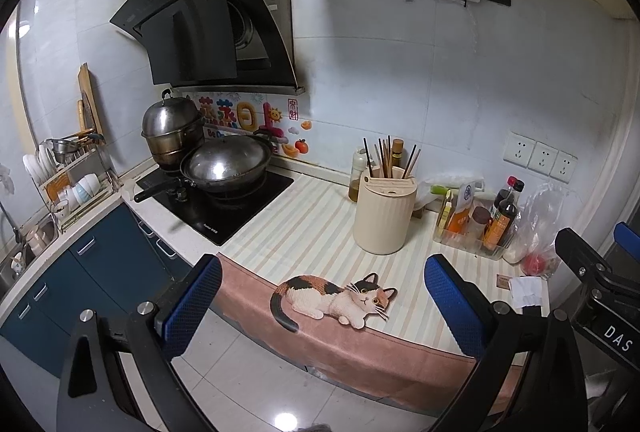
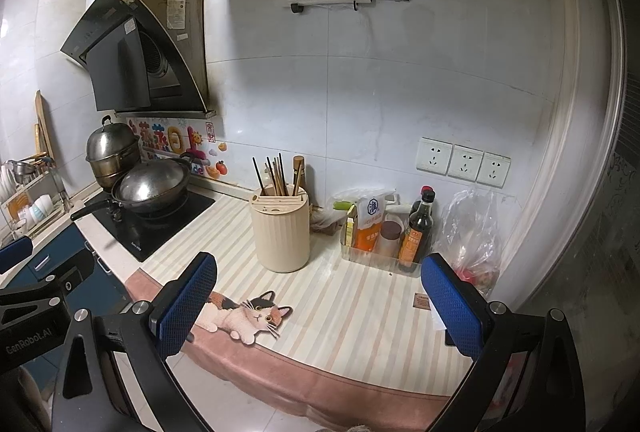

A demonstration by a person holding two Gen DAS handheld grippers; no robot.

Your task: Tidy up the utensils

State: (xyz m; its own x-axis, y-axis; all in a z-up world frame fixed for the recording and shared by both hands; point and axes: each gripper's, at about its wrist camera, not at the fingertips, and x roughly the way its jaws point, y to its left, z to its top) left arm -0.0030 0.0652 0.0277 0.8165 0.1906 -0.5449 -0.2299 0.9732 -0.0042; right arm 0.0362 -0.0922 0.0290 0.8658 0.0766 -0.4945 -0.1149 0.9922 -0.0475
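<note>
A cream ribbed utensil holder stands on the striped counter mat, with several chopsticks upright in its slots. My left gripper hangs open in front of the counter's edge, nothing between its blue pads. My right gripper is also open and empty, held over the mat's front edge, short of the holder. Part of the right gripper shows at the right edge of the left wrist view, and the left gripper shows at the left edge of the right wrist view.
A wok and a steel steamer pot sit on the black cooktop at left. A dish rack with bowls stands by the sink. A clear bin of sauce bottles and a plastic bag crowd the right corner. A cat-print mat drapes the counter edge.
</note>
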